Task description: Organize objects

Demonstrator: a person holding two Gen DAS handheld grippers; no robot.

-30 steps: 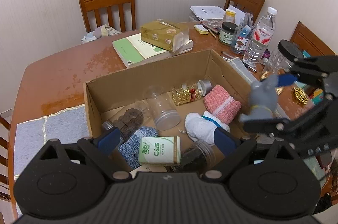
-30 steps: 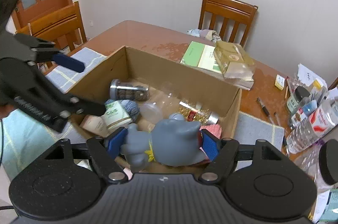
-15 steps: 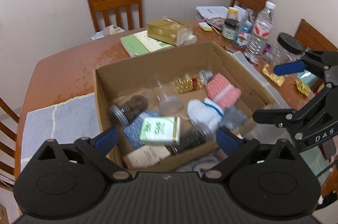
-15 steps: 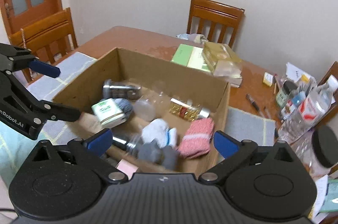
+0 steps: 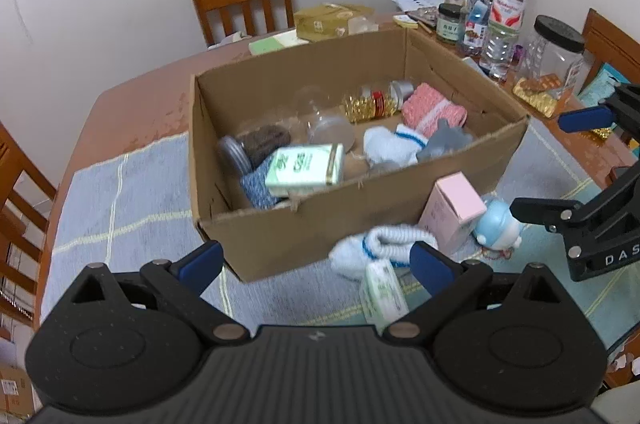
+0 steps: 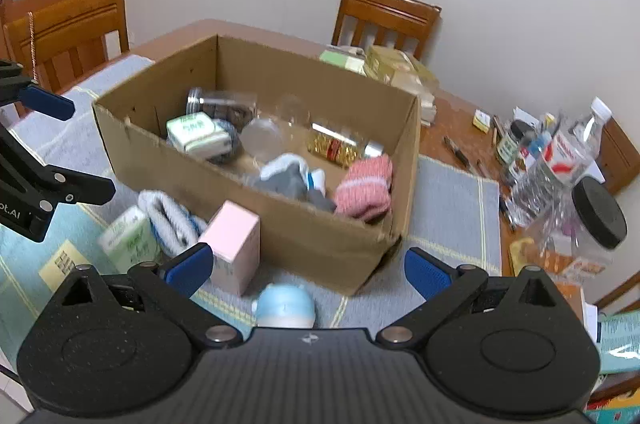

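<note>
Left gripper (image 5: 316,260): we find it spread wide, empty.
Right gripper (image 6: 306,266): likewise agape, holding nothing.
Cardboard box (image 6: 320,240): grey toy (image 5: 444,140) lies inside.

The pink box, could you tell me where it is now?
In both views the pink box stands outside the cardboard box, between the white sock and blue toy.

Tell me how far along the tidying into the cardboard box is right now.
Well along. The cardboard box already holds the grey toy, pink sock, green carton and jars. Nothing is in hand: left gripper and right gripper are both open and empty. Left outside on the mat: pink box, white sock, blue toy and a green pack.
</note>
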